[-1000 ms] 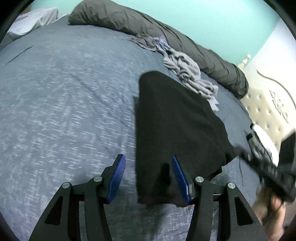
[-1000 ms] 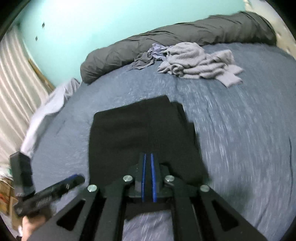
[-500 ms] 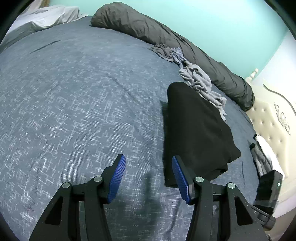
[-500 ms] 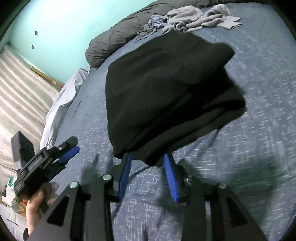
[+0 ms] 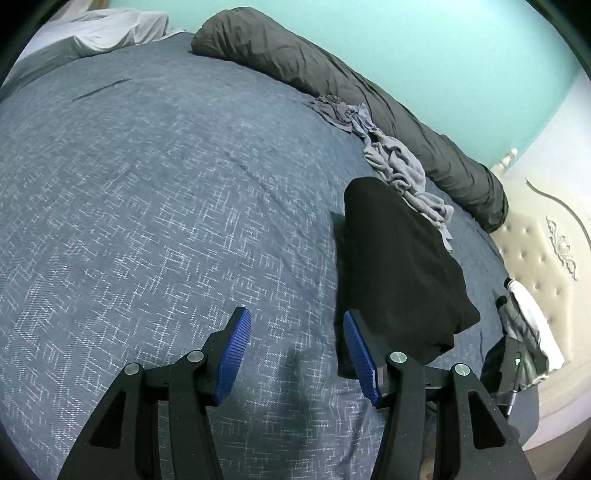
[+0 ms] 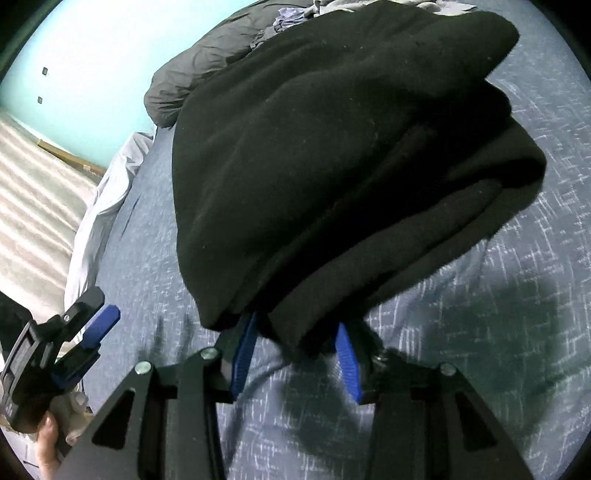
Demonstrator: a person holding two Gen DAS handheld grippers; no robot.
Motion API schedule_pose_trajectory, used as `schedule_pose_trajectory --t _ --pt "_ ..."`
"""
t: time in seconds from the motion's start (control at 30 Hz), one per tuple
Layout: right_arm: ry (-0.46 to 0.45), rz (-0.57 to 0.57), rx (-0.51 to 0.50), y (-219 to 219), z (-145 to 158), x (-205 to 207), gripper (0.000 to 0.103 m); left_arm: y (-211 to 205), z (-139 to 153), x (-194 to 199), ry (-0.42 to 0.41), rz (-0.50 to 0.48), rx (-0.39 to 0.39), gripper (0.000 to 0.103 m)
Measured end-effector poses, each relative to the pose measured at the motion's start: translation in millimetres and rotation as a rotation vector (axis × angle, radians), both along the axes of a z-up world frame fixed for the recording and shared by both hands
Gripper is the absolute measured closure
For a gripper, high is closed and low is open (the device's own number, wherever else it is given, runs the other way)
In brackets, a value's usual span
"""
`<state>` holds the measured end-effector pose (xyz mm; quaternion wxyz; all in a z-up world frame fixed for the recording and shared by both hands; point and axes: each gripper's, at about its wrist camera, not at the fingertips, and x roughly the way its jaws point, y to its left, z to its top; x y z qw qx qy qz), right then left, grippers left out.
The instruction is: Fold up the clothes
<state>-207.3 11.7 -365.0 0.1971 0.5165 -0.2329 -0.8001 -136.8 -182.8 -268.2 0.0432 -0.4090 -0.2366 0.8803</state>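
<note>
A folded black garment [image 5: 391, 273] lies on the blue-grey bedspread [image 5: 147, 192], just right of my left gripper [image 5: 295, 325], which is open with nothing between its blue pads [image 5: 236, 343]. The right wrist view is largely filled by the same black garment [image 6: 332, 147]. Its near edge hangs over the tips of my right gripper [image 6: 295, 334], whose jaws stand apart and open. My left gripper [image 6: 98, 306] shows there at the left, held by a hand [image 6: 48, 439].
A crumpled pile of grey clothes [image 5: 402, 170] lies beyond the black garment, against a long dark grey rolled duvet [image 5: 332, 74]. A cream tufted headboard [image 5: 535, 251] stands at the right, with white and grey items [image 5: 532, 314] beside it. Pale bedding [image 5: 103, 29] is far left.
My right gripper was shut on the black garment's edge, then opened; the garment now lies slack over its tips. My left gripper has drawn left, off the garment.
</note>
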Motion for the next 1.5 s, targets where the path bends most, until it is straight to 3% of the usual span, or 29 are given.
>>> schedule_pose_trajectory --t 0.03,0.13,0.27,0.6,1.0,1.5 --pt "0.005 0.001 0.003 -1.0 0.1 -2.2 0.064 -0.5 0.1 0.0 0.000 0.001 0.001 0.046" --pt "0.010 0.004 0.012 -1.2 -0.8 -5.2 0.086 -2.1 0.5 0.0 0.002 0.004 0.003 0.046" --pt "0.046 0.025 0.016 2.2 8.9 -2.9 0.094 -3.9 1.0 -0.2 0.003 0.008 0.005 0.046" --pt "0.089 0.008 0.004 49.1 36.6 17.1 0.096 1.3 5.7 6.9 0.011 0.002 -0.011 0.046" --pt "0.115 -0.058 0.100 152.3 65.8 35.1 0.096 51.1 12.0 23.5 0.020 -0.118 -0.046 0.046" --pt "0.049 -0.050 0.280 242.1 53.5 16.3 0.096 130.3 10.1 43.7 0.008 -0.338 -0.073 0.046"
